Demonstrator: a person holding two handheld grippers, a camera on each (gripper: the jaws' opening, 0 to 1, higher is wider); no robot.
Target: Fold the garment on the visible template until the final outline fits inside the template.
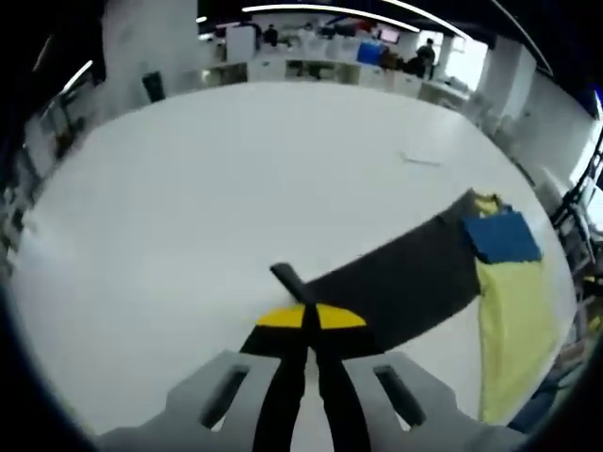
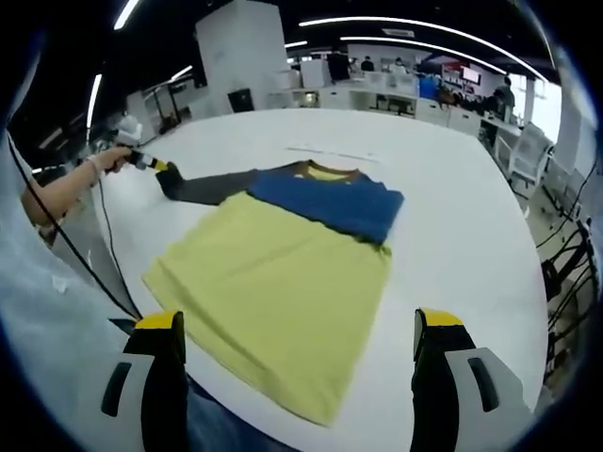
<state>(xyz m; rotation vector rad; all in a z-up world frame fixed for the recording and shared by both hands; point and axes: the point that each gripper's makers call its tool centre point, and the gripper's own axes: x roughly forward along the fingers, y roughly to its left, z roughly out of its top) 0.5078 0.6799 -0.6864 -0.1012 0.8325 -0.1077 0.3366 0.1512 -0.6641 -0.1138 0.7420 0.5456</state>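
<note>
Left gripper view: your left gripper (image 1: 309, 318), jaws closed on the cuff of the dark sleeve (image 1: 400, 282), which stretches across the white table (image 1: 236, 188) toward the garment (image 1: 509, 301), yellow body and blue chest panel, at the right edge.

Right gripper view: your right gripper (image 2: 297, 344), jaws wide apart, holding nothing, hovers over the garment's (image 2: 283, 273) near hem. Garment lies flat mid-table (image 2: 452, 226); sleeve (image 2: 212, 185) pulled out left, pinched by the left gripper (image 2: 162, 169) in your hand (image 2: 108, 160).
</note>
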